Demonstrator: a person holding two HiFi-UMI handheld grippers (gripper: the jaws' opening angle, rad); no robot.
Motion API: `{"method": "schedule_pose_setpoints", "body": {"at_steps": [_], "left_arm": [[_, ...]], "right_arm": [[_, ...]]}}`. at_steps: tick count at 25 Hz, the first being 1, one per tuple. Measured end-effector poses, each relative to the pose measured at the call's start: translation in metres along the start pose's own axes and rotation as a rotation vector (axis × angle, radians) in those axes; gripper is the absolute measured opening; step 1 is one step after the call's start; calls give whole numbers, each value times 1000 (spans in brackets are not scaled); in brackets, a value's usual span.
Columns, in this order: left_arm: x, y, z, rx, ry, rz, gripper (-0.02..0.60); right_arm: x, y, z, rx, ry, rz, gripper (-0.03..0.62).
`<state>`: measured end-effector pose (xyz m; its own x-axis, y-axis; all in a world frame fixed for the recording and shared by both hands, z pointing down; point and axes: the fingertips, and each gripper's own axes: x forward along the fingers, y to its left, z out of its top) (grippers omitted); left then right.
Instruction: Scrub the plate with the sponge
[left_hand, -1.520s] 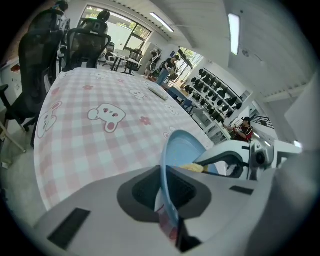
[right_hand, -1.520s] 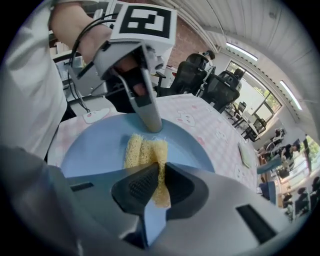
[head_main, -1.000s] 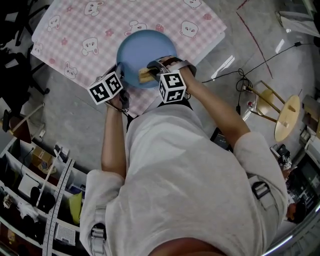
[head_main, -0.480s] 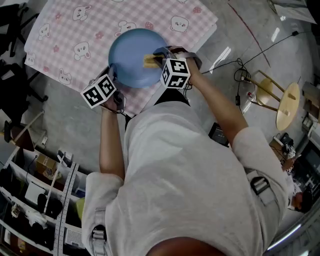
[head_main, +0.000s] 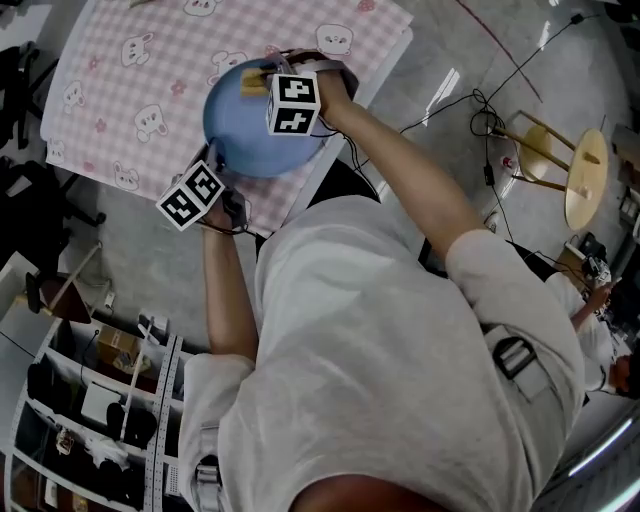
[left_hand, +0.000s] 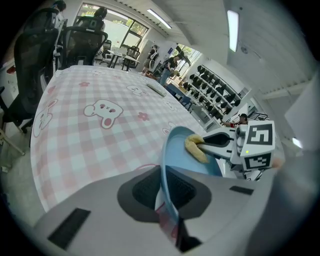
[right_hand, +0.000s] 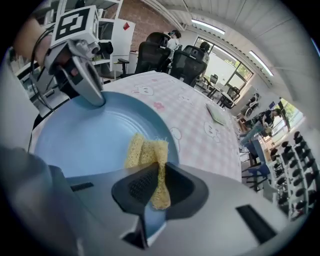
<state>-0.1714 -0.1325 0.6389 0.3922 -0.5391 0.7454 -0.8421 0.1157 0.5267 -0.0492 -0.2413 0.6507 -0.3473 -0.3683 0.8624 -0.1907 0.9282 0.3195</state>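
Sponge (right_hand: 145, 152) pinched in right hand-held gripper (right_hand: 155, 186), resting on plate (right_hand: 80, 140)

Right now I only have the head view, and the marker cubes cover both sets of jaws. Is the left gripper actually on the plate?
Observer: Yes. The left gripper is shut on the rim of the blue plate.
Operator: Does the right one have the sponge?
Observer: Yes. The right gripper is shut on the yellow sponge, which is folded between its jaws.
Operator: Is the sponge touching the plate?
Observer: Its free end looks to lie on the plate's inner face, close to the rim.
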Motion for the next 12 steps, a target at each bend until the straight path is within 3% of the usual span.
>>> {"method": "schedule_pose_setpoints", "body": {"at_steps": [3, 12], "left_arm": [[1, -1, -1, -2, 8, 1, 29], [10, 8, 2, -13, 23, -8, 28]], "right_arm": [[4, 4, 26, -2, -43, 8, 44], [-9, 78, 58, -208, -147, 106, 43]]}}
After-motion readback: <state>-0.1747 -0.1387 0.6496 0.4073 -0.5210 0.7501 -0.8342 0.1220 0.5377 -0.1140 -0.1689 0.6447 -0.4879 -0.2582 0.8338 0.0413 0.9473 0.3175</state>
